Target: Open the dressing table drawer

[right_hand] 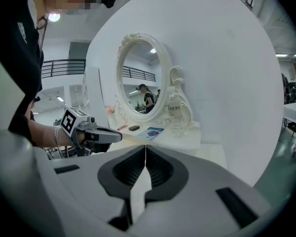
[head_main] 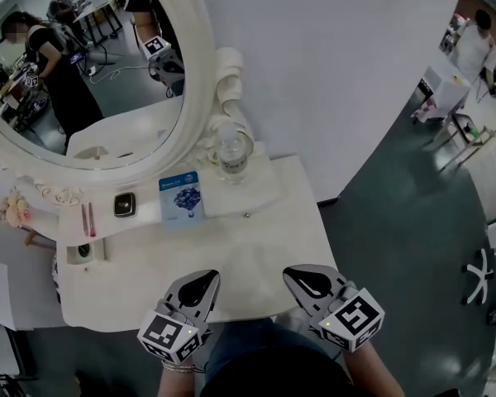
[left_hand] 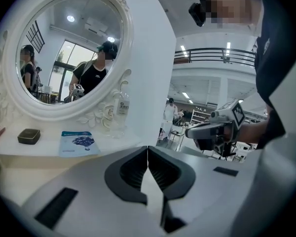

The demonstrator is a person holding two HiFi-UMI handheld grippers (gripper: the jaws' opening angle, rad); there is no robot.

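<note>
I hold both hands low in front of my body, side by side and apart. Each gripper points forward toward the white dressing table (head_main: 256,255) and tips a little downward, its marker cube toward me. The left gripper (head_main: 200,286) has its jaws pressed together with nothing between them, and the right gripper (head_main: 307,284) is closed the same way, also empty.

From the head view, both sets of tips sit over the near edge of the surface. I cannot tell whether they touch it. The drawer does not show in any view. Only the table's top and a strip of its pale front edge are visible ahead of the grippers.

Farther back on the surface, below the oval mirror (head_main: 194,98), stand a clear bottle (head_main: 231,151), a blue packet (head_main: 180,197) and a small black box (head_main: 124,204), all well clear of both grippers.
</note>
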